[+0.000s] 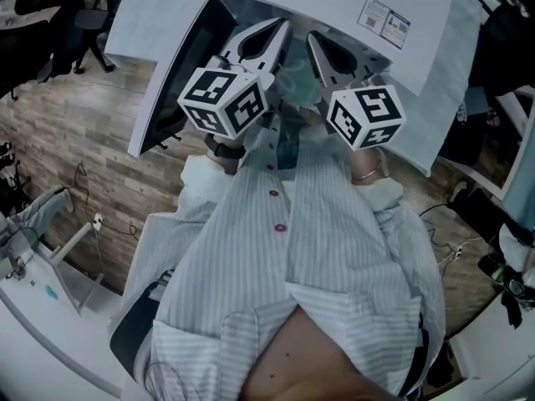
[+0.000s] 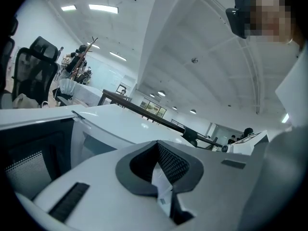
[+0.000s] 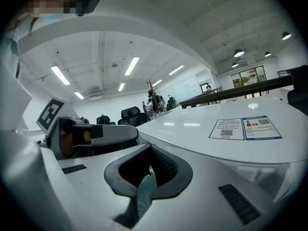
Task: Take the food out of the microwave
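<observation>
The white microwave [image 1: 351,7] stands in front of me, and its dark-windowed door [image 1: 180,82] hangs open to the left. No food shows in any view, and the cavity is hidden behind the grippers. My left gripper [image 1: 277,30] and right gripper [image 1: 316,44] are held side by side in front of my chest, both pointing at the microwave's opening. Both are shut with nothing held. In the left gripper view the shut jaws [image 2: 161,177] face the microwave's side [image 2: 110,129]. In the right gripper view the gripper [image 3: 144,182] sits under the labelled microwave top [image 3: 245,128].
A wood-look floor [image 1: 84,140] lies to the left. Cables [image 1: 92,215] trail over it toward a white desk edge [image 1: 50,307]. Office chairs [image 1: 84,23] stand at the back left. More gear sits at the right [image 1: 510,266]. People stand far off [image 3: 154,100].
</observation>
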Tool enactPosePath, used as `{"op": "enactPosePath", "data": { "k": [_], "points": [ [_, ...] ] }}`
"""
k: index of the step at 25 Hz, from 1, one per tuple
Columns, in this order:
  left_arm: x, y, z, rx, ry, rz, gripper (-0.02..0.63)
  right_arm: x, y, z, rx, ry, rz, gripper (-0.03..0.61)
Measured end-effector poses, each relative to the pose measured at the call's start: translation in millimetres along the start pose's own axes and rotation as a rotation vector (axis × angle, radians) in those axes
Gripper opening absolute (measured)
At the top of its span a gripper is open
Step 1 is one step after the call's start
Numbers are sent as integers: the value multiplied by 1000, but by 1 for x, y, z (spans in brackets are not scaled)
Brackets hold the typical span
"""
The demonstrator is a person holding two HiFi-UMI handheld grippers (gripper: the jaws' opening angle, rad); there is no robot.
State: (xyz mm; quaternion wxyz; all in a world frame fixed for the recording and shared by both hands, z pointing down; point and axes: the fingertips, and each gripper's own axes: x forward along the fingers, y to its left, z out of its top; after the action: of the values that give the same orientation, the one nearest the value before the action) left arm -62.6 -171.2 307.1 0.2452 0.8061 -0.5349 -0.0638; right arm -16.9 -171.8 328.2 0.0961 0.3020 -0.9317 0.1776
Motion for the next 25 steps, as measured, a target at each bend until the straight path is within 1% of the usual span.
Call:
{"op": "enactPosePath", "data": {
  "k": [4, 9, 12, 18, 25],
  "points": [
    [9, 0, 5, -5, 28, -49, 8, -1, -2, 2, 20, -2, -29, 32],
    [18, -4, 11, 25, 54, -103, 8, -1, -7, 4, 40, -11, -86, 32],
    [19, -4, 8, 34, 72, -126, 8, -2, -9, 2, 52, -18, -115, 32],
    [18, -2, -2, 16, 100, -146, 8, -5, -12, -5, 77, -21, -159, 32],
    [15, 7, -12, -7, 129, -148, 8, -8, -22, -15, 120, -31, -210, 32]
  ]
}}
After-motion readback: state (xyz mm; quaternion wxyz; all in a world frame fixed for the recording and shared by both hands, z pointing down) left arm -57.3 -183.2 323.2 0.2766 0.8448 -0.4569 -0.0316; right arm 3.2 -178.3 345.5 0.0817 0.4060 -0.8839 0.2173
